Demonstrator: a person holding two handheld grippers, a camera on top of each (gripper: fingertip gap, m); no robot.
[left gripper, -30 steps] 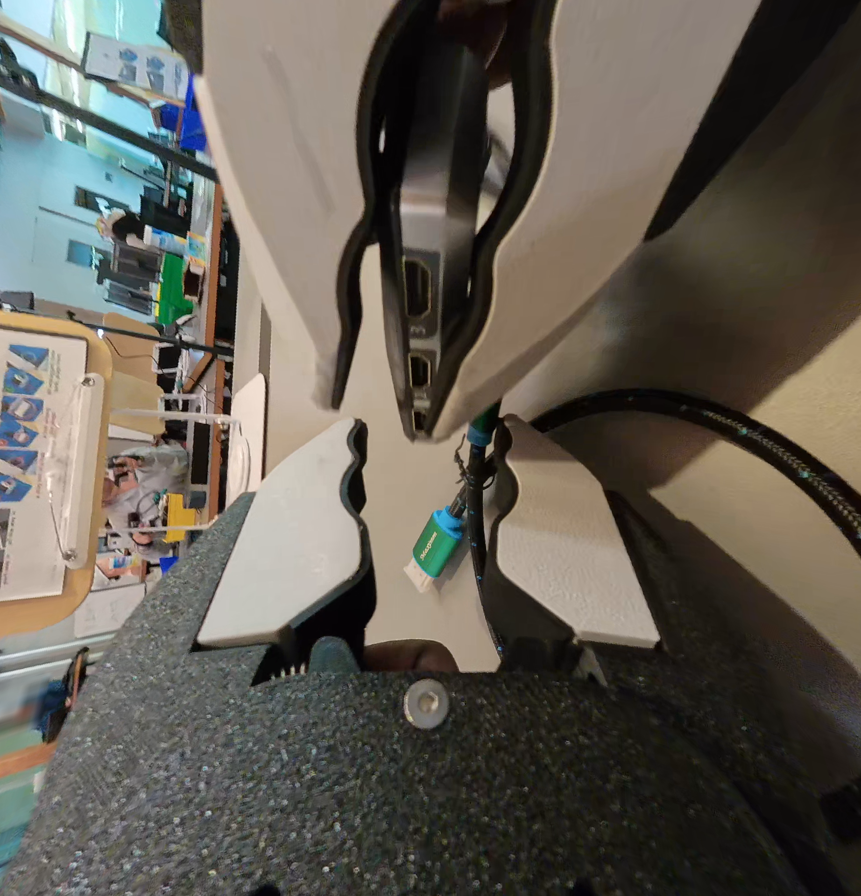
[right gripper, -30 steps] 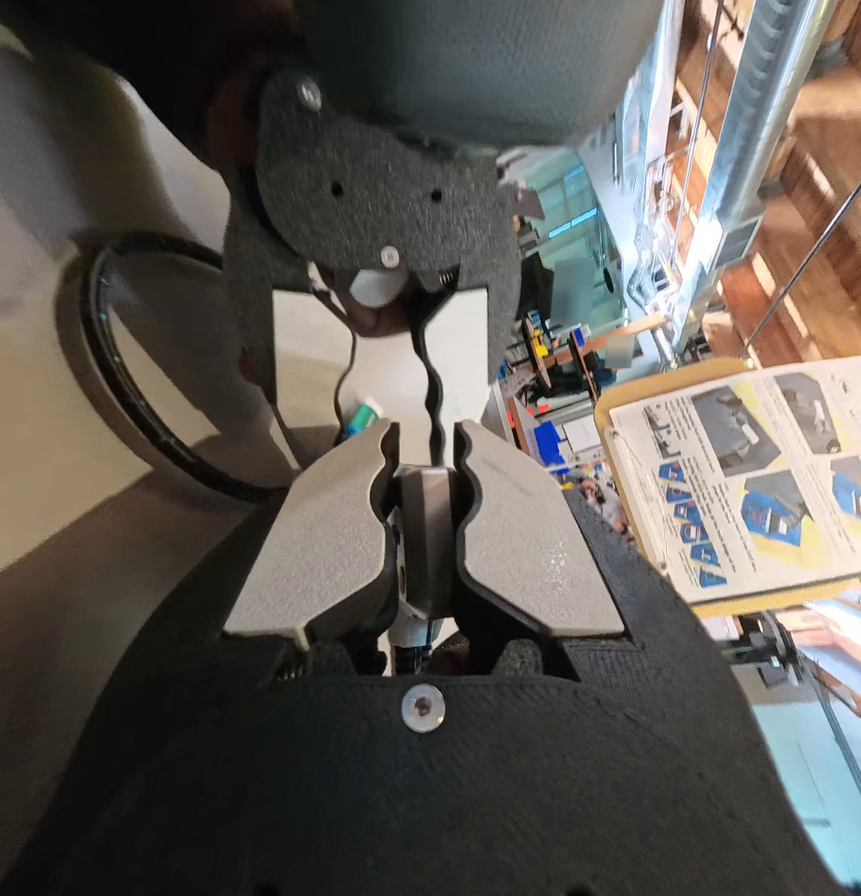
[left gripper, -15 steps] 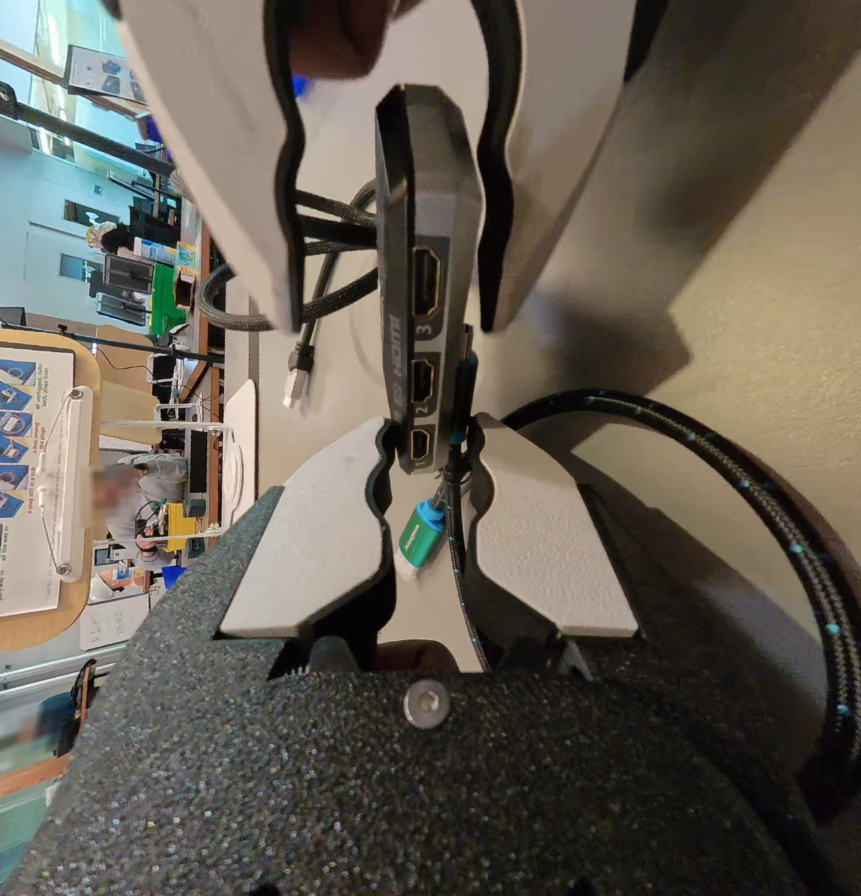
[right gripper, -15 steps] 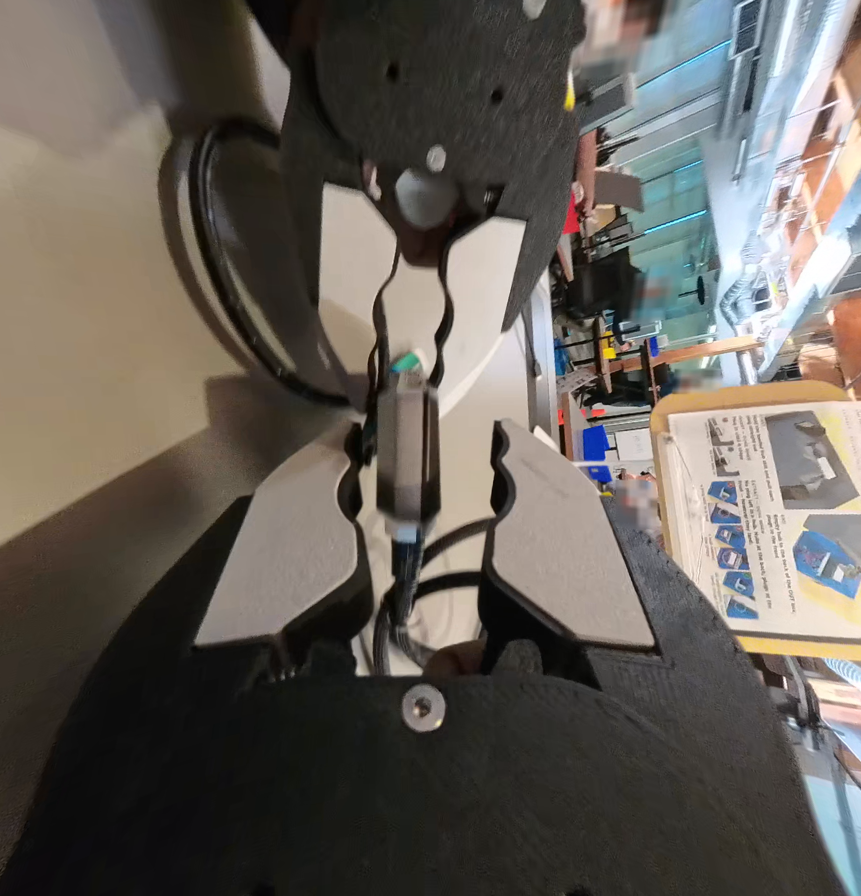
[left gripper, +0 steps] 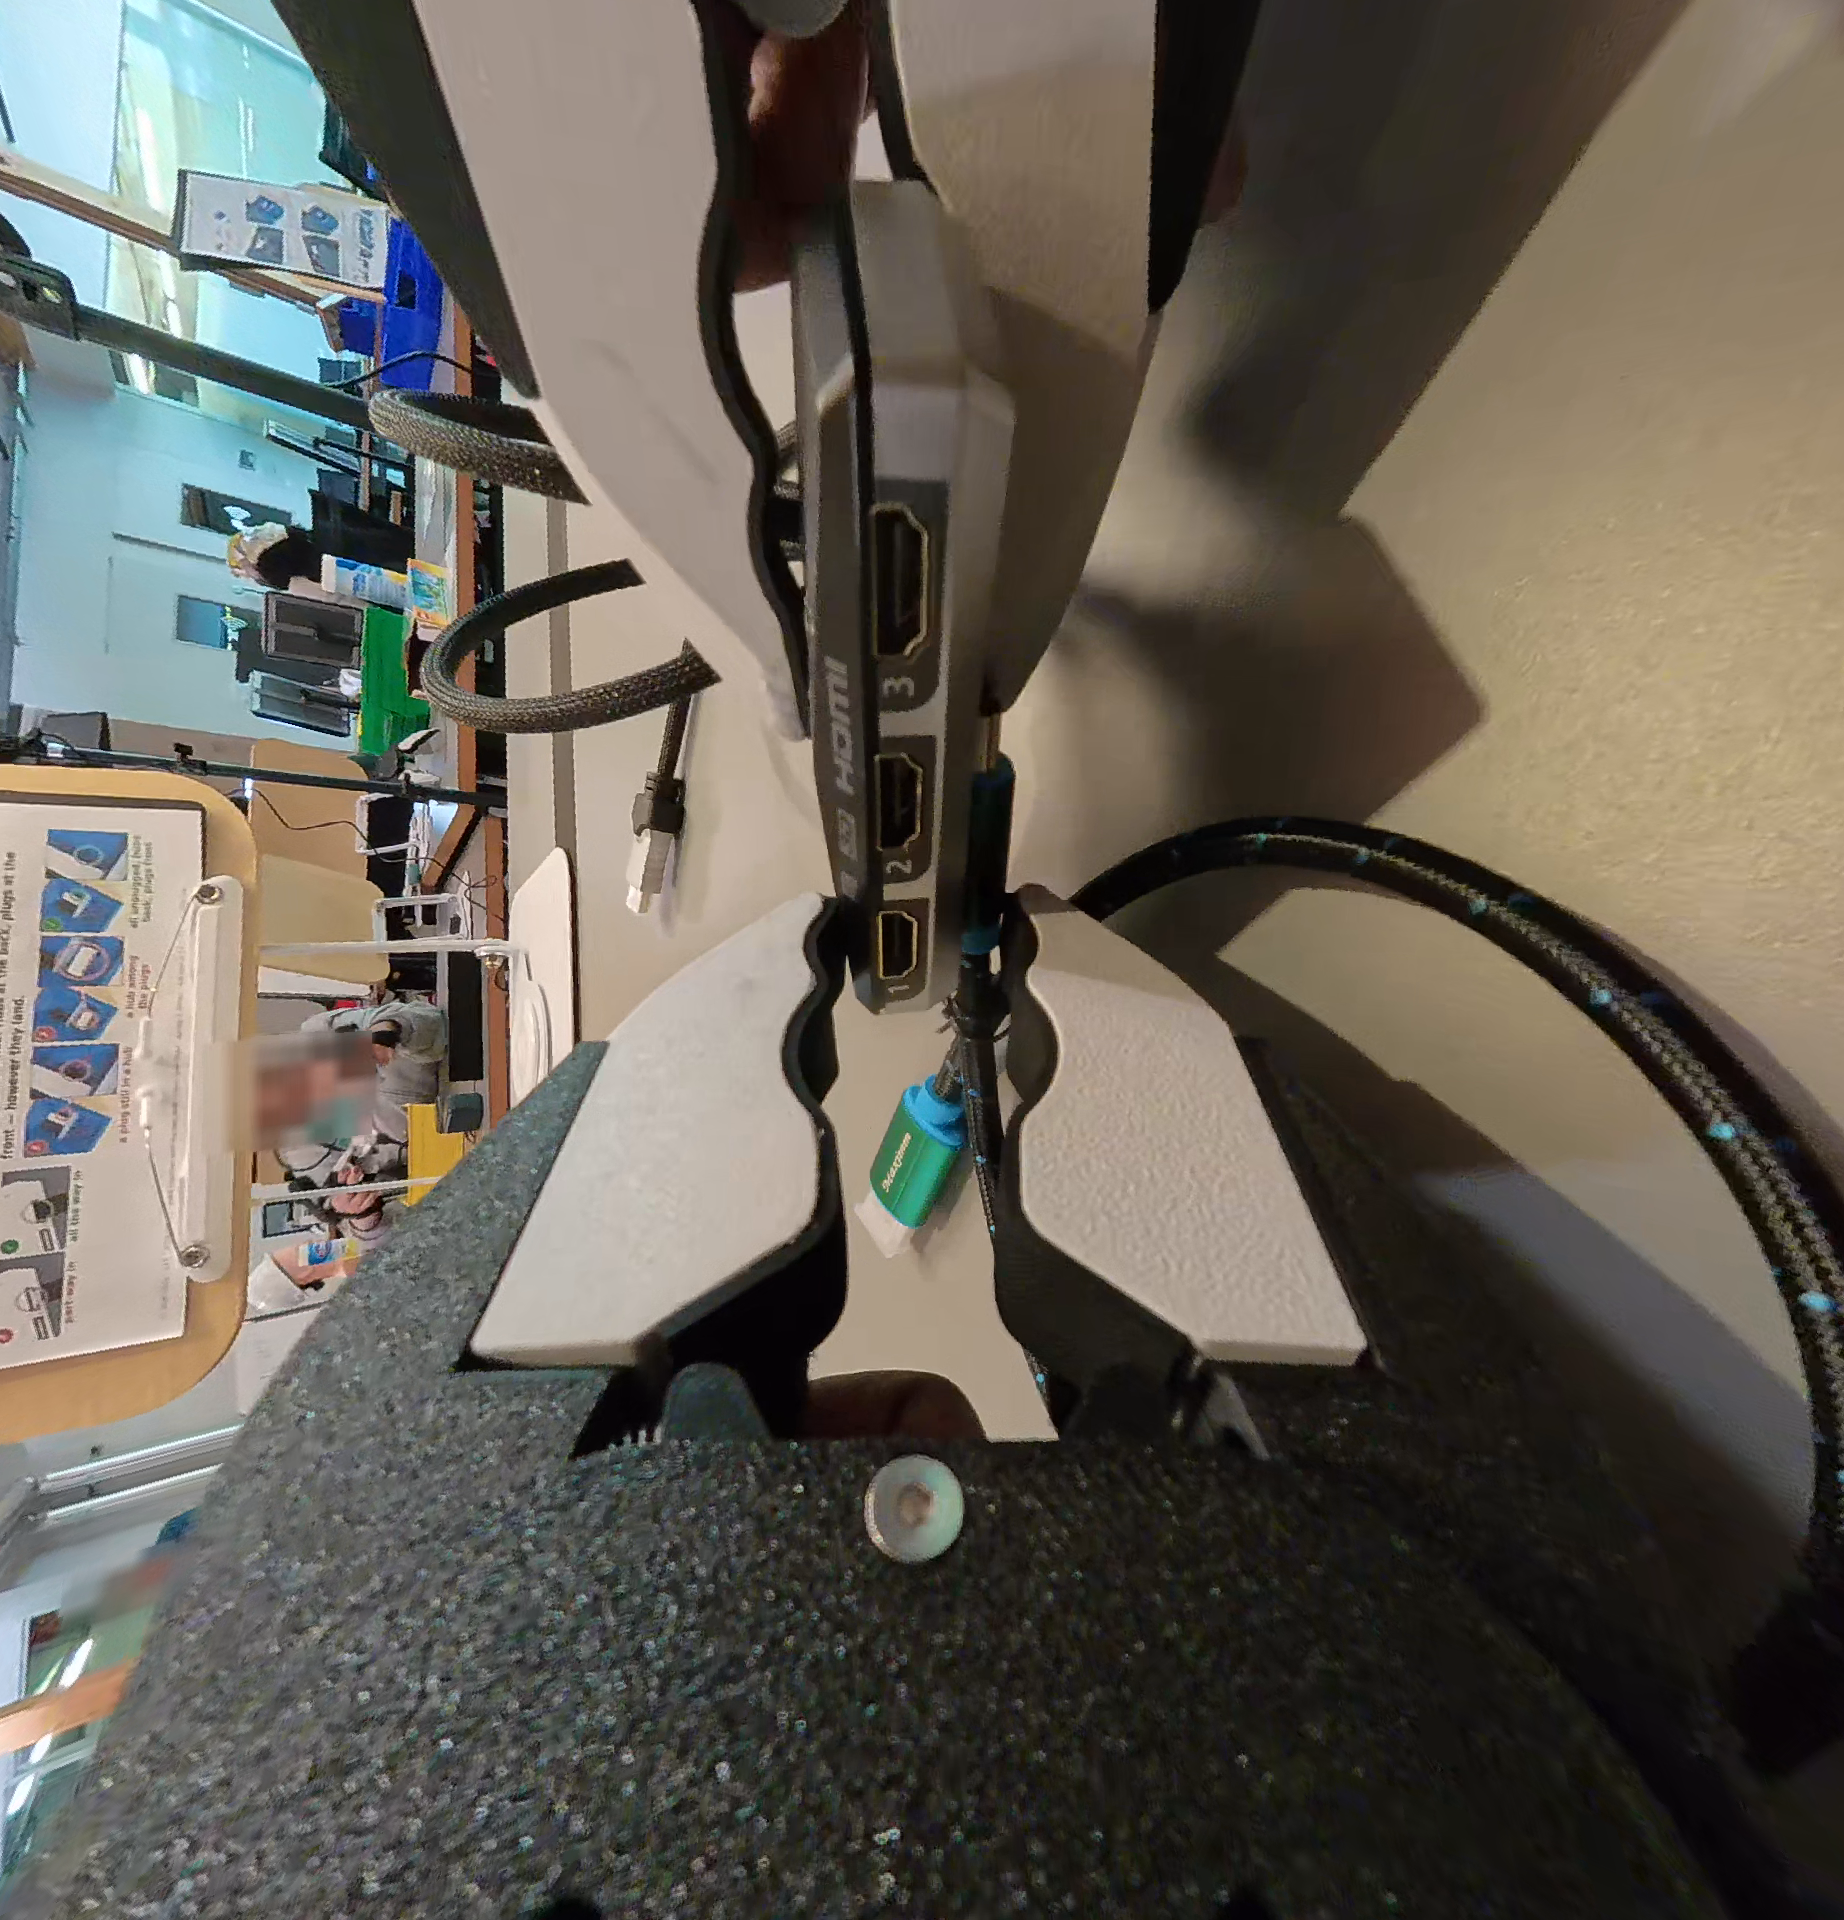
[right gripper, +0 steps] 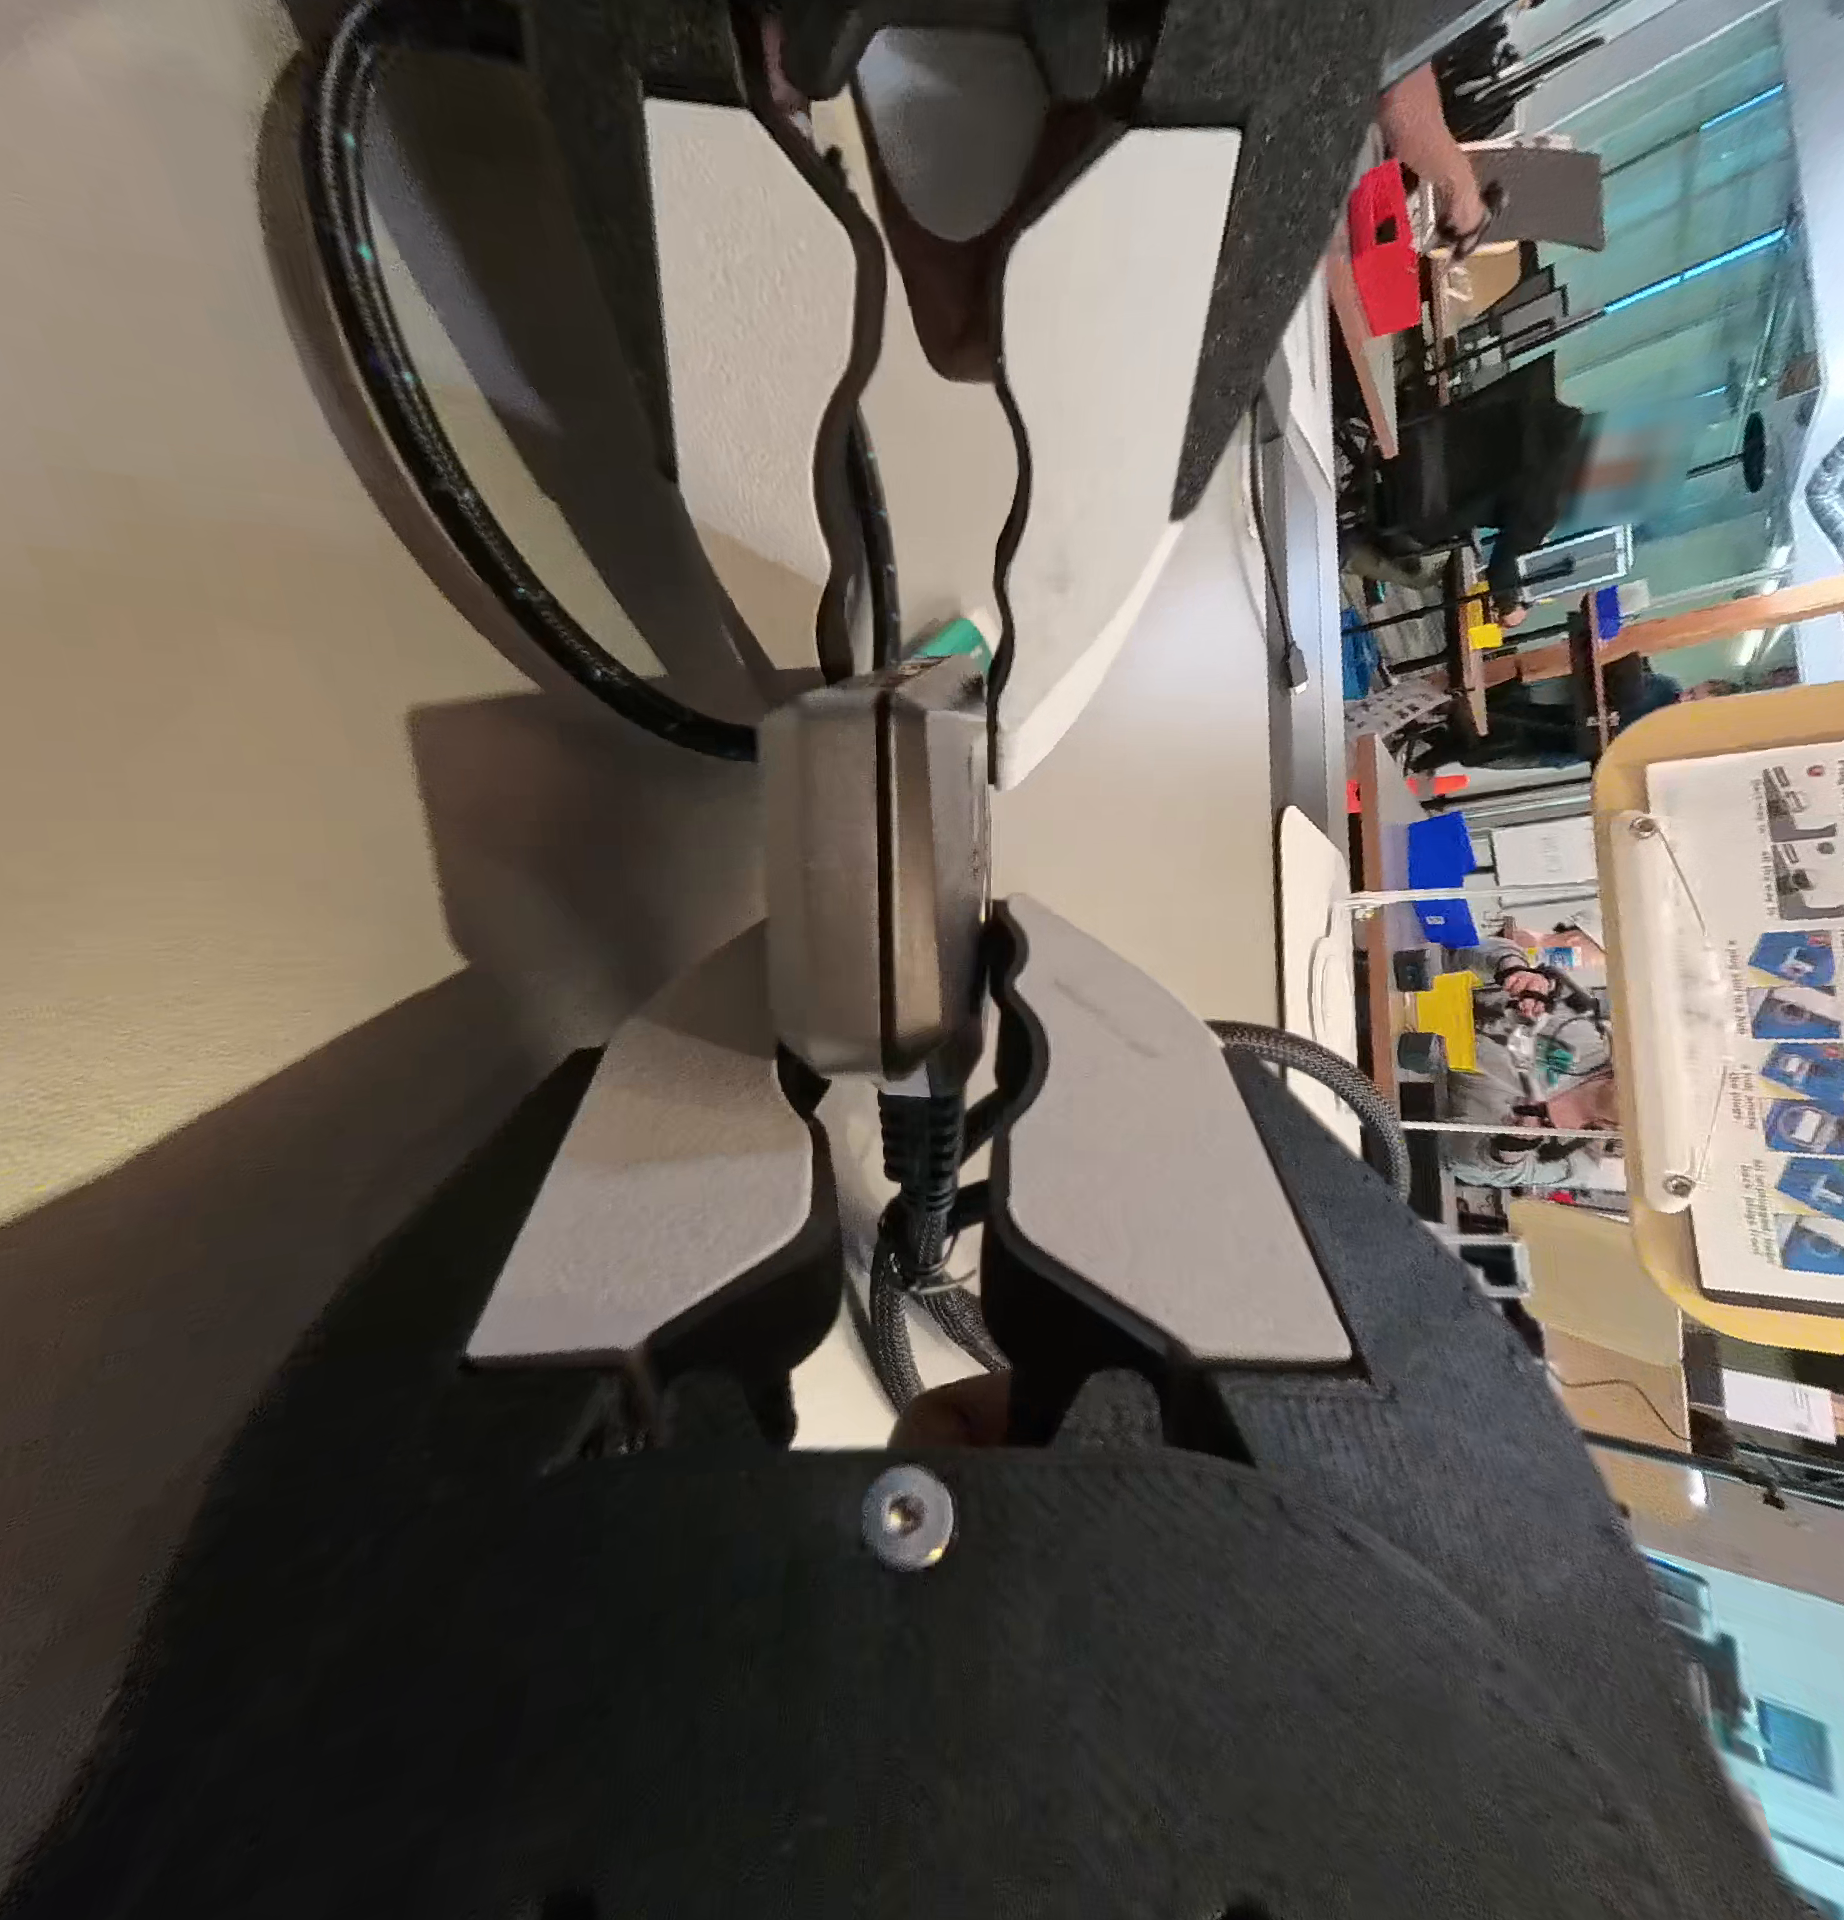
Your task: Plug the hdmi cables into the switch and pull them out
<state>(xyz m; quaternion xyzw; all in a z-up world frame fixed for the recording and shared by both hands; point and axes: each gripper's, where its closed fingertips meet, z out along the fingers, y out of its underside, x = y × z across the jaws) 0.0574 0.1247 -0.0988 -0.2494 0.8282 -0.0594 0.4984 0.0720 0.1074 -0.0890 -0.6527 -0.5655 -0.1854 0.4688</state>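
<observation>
A grey hub (left gripper: 897, 675) with three ports on its edge hangs between my two grippers above a pale tabletop (left gripper: 1624, 520). My left gripper (left gripper: 923, 935) is shut on the hub's near end. Its right pad also presses a blue-collared plug (left gripper: 991, 831) against the hub's side. A green plug (left gripper: 913, 1158) on the same bundle lies between the left fingers. My right gripper (right gripper: 887, 925) is shut on the hub's (right gripper: 856, 883) other end, where the hub's own cable (right gripper: 918, 1132) leaves. The hub hides the right gripper's left fingertip. The right gripper's fingers (left gripper: 606, 312) reach in from the top of the left wrist view.
A black braided cable with blue flecks (left gripper: 1520, 966) loops on the table to the right. A grey braided cable (left gripper: 544, 696) with a white-tipped plug (left gripper: 653, 842) lies farther off. A clipboard with a printed sheet (left gripper: 76, 1091) stands at the left. People sit at benches behind. Only a small space, under 4 cm, lies between the two pairs of fingers.
A second ago my right gripper alone held the hub. My left gripper then closed on its port end, the right opened off it, and the right has now closed on it again.
</observation>
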